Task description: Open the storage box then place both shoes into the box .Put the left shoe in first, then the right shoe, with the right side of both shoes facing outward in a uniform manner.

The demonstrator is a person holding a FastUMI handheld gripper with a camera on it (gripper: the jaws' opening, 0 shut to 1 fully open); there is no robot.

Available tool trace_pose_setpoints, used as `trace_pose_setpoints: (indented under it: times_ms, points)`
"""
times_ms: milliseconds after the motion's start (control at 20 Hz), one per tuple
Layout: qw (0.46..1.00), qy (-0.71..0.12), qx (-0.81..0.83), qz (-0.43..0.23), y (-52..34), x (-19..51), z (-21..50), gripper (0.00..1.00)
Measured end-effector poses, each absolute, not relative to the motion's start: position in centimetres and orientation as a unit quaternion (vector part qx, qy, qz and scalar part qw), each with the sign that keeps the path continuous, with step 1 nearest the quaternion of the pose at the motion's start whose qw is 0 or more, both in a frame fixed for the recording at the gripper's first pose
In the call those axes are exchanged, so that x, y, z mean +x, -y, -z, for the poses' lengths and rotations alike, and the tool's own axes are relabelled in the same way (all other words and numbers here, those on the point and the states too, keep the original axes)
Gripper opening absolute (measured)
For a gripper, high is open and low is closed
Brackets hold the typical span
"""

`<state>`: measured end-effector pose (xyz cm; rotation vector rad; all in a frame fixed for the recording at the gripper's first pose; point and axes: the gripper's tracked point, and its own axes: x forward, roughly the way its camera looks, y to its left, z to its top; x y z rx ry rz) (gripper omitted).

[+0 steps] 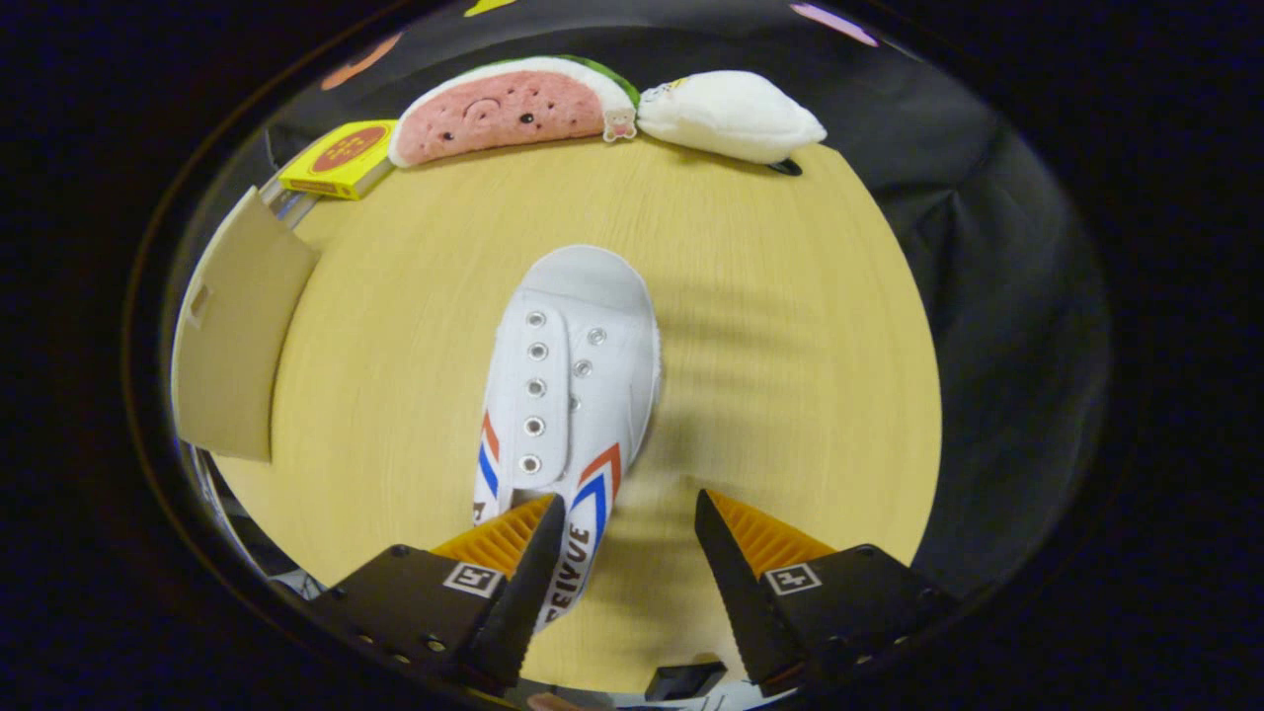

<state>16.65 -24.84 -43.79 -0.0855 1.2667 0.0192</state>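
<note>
A white canvas shoe [568,395] with red and blue chevron stripes lies on the wooden table [790,375], toe pointing away from me. My gripper [630,513] is open above the shoe's heel end. The left finger [528,563] hangs over the shoe's opening and side wall, and the right finger [736,573] is off to the shoe's right over bare table. Neither finger presses on the shoe. The beige lid or flap of the storage box [232,336] stands to the left of the shoe.
At the table's far edge lie a watermelon-slice plush [513,109], a white plush [731,114] and a yellow box [341,158]. Black cloth hangs beyond the table on the right. A small dark object [686,679] sits near the table's front edge.
</note>
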Motion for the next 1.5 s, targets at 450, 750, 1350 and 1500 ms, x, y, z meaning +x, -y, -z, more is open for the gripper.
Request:
trace_pose_setpoints:
  times_ms: [450,750,1350,1500]
  points:
    - [0.789,-0.601,0.116,-0.051,23.5,16.2,43.7,0.01]
    - [0.796,-0.577,0.165,-0.081,21.2,14.8,40.8,0.01]
    - [0.838,-0.506,0.126,-0.163,3.8,13.1,23.8,0.00]
    - [0.830,-0.510,0.115,-0.193,-2.7,13.1,21.9,0.00]
